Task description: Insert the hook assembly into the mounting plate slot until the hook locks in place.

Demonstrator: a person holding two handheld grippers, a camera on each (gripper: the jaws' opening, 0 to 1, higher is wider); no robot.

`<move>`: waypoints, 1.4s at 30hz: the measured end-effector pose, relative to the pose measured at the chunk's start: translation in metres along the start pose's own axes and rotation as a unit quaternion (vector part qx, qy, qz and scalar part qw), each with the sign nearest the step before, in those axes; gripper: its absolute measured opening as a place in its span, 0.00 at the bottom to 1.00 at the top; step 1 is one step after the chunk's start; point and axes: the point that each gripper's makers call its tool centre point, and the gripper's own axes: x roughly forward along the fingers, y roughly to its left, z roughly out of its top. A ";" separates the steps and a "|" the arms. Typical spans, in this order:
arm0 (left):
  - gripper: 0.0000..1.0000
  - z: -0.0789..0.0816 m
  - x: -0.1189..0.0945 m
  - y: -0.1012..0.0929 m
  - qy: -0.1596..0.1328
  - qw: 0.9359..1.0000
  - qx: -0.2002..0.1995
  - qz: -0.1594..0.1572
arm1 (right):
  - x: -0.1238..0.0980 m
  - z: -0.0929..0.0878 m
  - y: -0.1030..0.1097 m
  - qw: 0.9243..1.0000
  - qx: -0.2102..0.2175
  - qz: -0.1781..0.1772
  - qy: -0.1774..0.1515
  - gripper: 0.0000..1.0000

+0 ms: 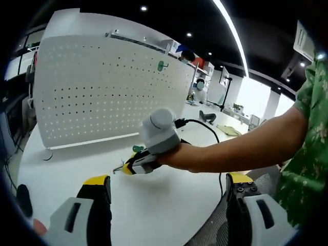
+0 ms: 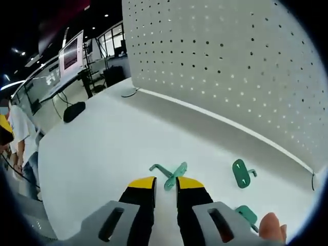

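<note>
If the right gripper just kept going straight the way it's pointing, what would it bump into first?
Most likely the green hook lying on the white table. It sits right at the tips of the right gripper, whose jaws are nearly closed. Whether they already touch it is unclear.

Left tongs (image 1: 169, 189) spread wide; right tongs (image 1: 125, 169) low on table (image 1: 154, 210); green hook (image 1: 162, 65) on pegboard (image 1: 102, 97)

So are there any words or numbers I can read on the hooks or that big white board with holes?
None can be read.
The pegboard has only rows of holes, no print.
The green hooks on the table carry no lettering I can make out.
A monitor far behind glows, but anything on it is too small and blurred to read.
The right gripper has yellow tips, no label visible.
</note>
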 end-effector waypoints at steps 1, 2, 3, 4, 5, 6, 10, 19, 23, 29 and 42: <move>0.95 0.000 0.000 0.001 -0.001 1.000 0.000 0.000 | 0.000 -0.001 -0.001 1.000 0.000 -0.001 0.001 0.13; 0.95 0.000 0.000 0.001 -0.001 1.000 0.000 0.000 | 0.000 -0.002 -0.002 1.000 0.002 -0.001 0.002 0.13; 0.95 0.000 0.000 0.002 -0.001 1.000 0.001 0.000 | 0.000 -0.002 -0.002 1.000 0.003 -0.002 0.002 0.13; 0.95 -0.001 0.000 0.002 0.000 1.000 0.001 0.001 | 0.000 -0.003 -0.003 1.000 0.004 -0.003 0.003 0.12; 0.95 -0.001 0.001 0.003 0.001 1.000 0.005 0.002 | 0.000 -0.003 -0.004 1.000 0.004 -0.004 0.003 0.12; 0.95 -0.001 0.001 0.004 0.003 1.000 0.007 0.004 | 0.000 -0.002 -0.005 1.000 0.005 -0.005 0.001 0.12; 0.96 -0.002 0.001 0.007 0.007 1.000 0.022 0.007 | 0.000 -0.004 -0.008 1.000 0.005 -0.006 0.002 0.09; 0.96 0.000 0.000 0.013 0.004 1.000 0.022 0.011 | -0.001 -0.004 -0.014 1.000 0.004 -0.013 -0.003 0.09; 0.95 -0.001 -0.001 0.017 0.006 1.000 0.026 0.017 | -0.001 -0.003 -0.017 1.000 -0.006 -0.018 -0.006 0.08; 0.95 -0.001 -0.002 0.019 0.006 1.000 0.023 0.020 | 0.000 0.000 -0.017 0.999 -0.019 -0.021 -0.014 0.06; 0.95 -0.001 0.000 0.021 0.006 1.000 0.021 0.021 | -0.001 0.001 -0.027 1.000 -0.019 -0.018 -0.012 0.00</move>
